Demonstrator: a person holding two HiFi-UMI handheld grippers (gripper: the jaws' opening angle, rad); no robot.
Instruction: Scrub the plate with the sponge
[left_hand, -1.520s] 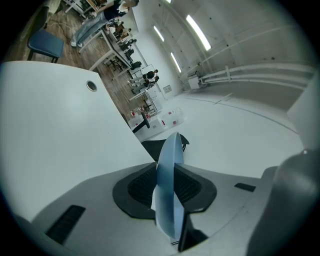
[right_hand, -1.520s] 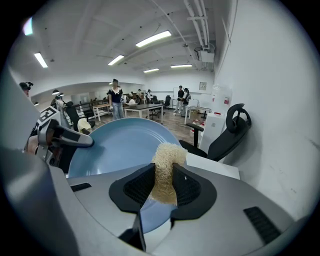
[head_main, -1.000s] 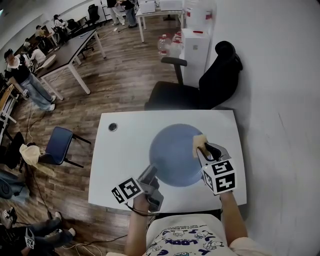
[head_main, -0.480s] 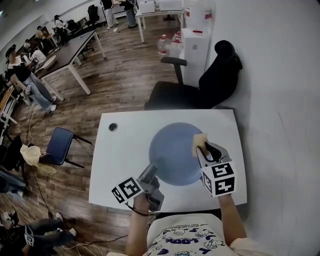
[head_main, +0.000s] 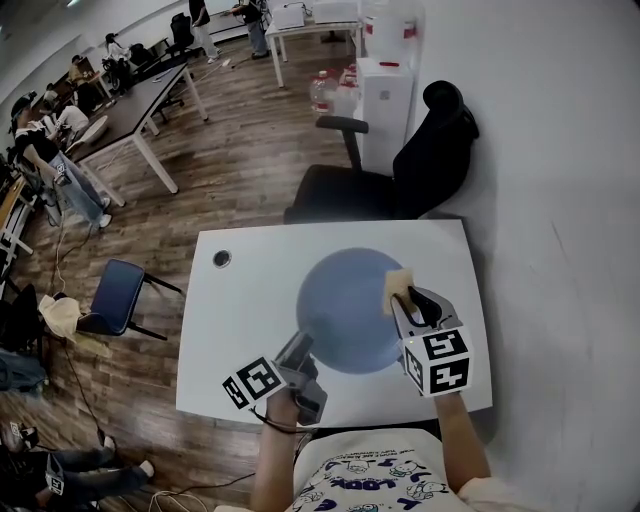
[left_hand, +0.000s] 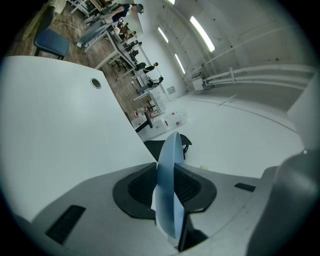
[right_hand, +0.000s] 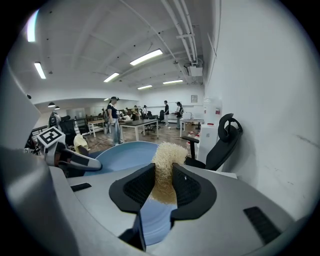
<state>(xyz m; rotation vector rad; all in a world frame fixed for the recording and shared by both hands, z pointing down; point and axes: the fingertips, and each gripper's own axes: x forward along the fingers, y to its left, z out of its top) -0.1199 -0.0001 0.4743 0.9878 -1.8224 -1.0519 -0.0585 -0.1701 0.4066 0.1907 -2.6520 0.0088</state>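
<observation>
**Head view:** blue plate on the right half of the white bench. A black office chair stands beyond the far edge, with a wall close on the right.

**Left gripper view:** left tool clamped on the plate's near rim.

**Right gripper view:** right tool partly closed, gripping the straw-coloured sponge, held at the plate's right rim.
</observation>
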